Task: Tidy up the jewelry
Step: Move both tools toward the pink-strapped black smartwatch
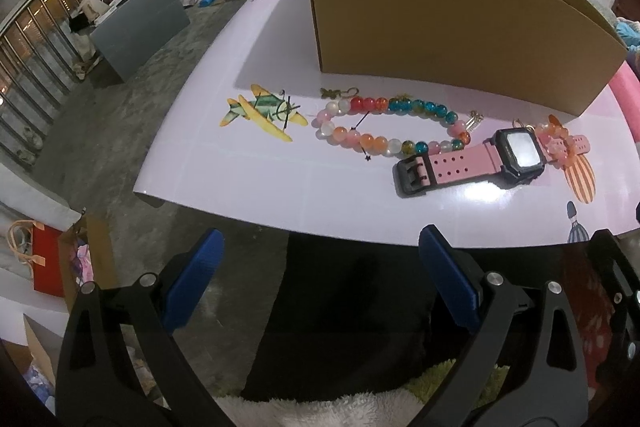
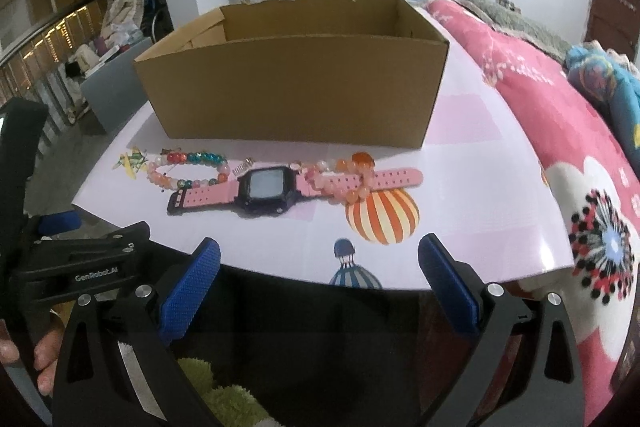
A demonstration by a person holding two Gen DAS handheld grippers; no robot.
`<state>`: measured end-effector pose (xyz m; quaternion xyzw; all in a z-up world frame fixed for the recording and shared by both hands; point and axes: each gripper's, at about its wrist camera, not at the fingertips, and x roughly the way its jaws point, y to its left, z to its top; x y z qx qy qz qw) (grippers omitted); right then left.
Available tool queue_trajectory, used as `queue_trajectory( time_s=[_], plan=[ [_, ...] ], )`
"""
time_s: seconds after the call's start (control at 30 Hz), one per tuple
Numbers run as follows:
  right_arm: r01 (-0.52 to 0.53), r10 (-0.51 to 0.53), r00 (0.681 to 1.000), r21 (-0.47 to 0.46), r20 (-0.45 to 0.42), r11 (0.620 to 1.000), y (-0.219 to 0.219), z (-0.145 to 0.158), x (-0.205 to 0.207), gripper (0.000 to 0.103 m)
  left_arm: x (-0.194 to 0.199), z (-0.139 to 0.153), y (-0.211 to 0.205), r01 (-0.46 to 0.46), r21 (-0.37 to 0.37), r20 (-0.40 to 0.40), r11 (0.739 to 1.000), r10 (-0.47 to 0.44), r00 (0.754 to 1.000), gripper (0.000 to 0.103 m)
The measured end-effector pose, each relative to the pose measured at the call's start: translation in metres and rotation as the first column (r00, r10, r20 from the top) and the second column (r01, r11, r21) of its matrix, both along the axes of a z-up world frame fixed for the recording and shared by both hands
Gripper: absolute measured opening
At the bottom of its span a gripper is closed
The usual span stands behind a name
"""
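- One pink-strapped watch [image 2: 276, 189] with a dark square case lies flat near the front edge of the table [image 1: 280, 187], its black buckle end pointing left.
- One bracelet of mixed beads [image 1: 394, 125], red, blue, orange, pink and white, lies in a closed loop just left of the watch, touching or nearly touching the strap near the case.
- A second bracelet of orange and pink beads [image 2: 352, 173] lies draped over the watch's right strap.
- One small silvery metal piece [image 2: 249, 165] sits between the mixed-bead bracelet and the watch case; what it is cannot be made out.
- One open cardboard box [image 2: 296, 95] stands upright behind the three pieces of jewelry, apart from them; its floor is hidden from both views.
- The table's pale pink top bears printed pictures: one yellow airplane [image 1: 260, 111] left of the bracelets, one striped orange balloon [image 2: 382, 217] in front of the watch, and one smaller blue balloon [image 2: 352, 269] at the front edge.
- The left claw [image 1: 320, 279] hangs short of the table edge, its two blue-padded fingers spread wide and holding nothing.
- The right claw [image 2: 318, 283] is likewise wide apart and empty, just before the table edge.
- One pink flowered blanket [image 2: 560, 131] lies beside the table on the right.
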<state>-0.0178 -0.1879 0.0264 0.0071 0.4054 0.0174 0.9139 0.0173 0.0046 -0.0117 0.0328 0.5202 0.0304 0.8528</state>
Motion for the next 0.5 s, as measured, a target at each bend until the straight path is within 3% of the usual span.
queue_trajectory(
  time_s=[0.23, 0.37, 0.5],
  plan=[
    [-0.070, 0.069, 0.997, 0.015, 0.041, 0.997, -0.007, 0.012, 0.005, 0.096, 0.002, 0.006, -0.001, 0.098, -0.014, 0.028, 0.995, -0.097, 0.995, 0.095],
    [-0.088, 0.087, 0.994, 0.006, 0.060, 0.996, -0.011, 0.015, 0.004, 0.096, -0.001, 0.008, 0.013, 0.169, -0.128, 0.094, 0.977, -0.158, 0.983, 0.095],
    [-0.138, 0.137, 0.990, 0.022, 0.038, 0.990, -0.009, 0.013, 0.008, 0.096, -0.005, 0.013, 0.035, 0.225, -0.267, 0.183, 0.937, -0.180, 0.966, 0.095]
  ],
)
